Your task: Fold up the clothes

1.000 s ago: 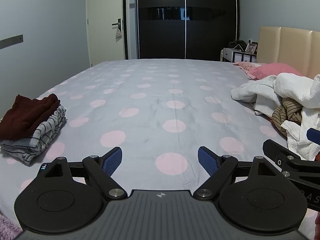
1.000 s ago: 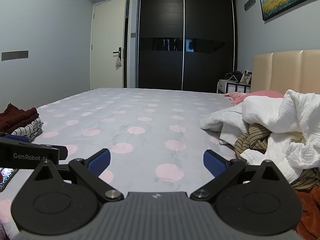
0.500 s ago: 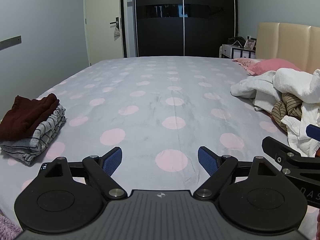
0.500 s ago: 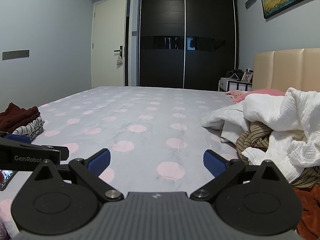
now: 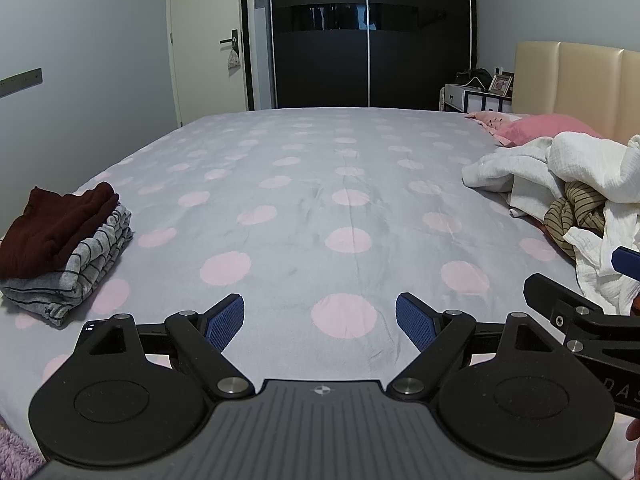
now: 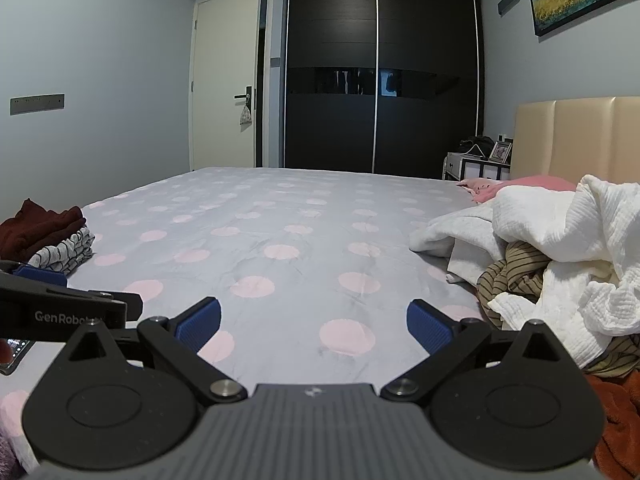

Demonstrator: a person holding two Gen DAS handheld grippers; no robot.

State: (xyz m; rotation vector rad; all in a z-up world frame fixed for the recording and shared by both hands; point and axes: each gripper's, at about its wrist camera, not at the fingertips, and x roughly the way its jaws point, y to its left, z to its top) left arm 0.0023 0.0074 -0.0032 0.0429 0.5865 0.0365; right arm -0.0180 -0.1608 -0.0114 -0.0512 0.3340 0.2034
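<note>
A pile of unfolded clothes [image 5: 576, 184], white, grey and striped olive, lies on the right of the bed; it also shows in the right wrist view [image 6: 552, 256]. A folded stack [image 5: 60, 248], dark red on grey striped, sits at the left; it also shows in the right wrist view [image 6: 48, 236]. My left gripper [image 5: 320, 322] is open and empty over the near bed edge. My right gripper [image 6: 314, 324] is open and empty, just left of the pile. Each gripper shows at the edge of the other's view.
The grey bedspread with pink dots [image 5: 320, 184] stretches ahead. A pink pillow [image 5: 548, 124] and beige headboard [image 5: 576, 80] are at the right. A black wardrobe [image 6: 380, 76], a door [image 6: 228, 80] and a nightstand [image 6: 476, 166] stand beyond. A rust-red garment [image 6: 624, 412] lies at the near right.
Both views have tilted up slightly, so the bed sits lower in frame. Both grippers stay open and empty; the clothes have not moved.
</note>
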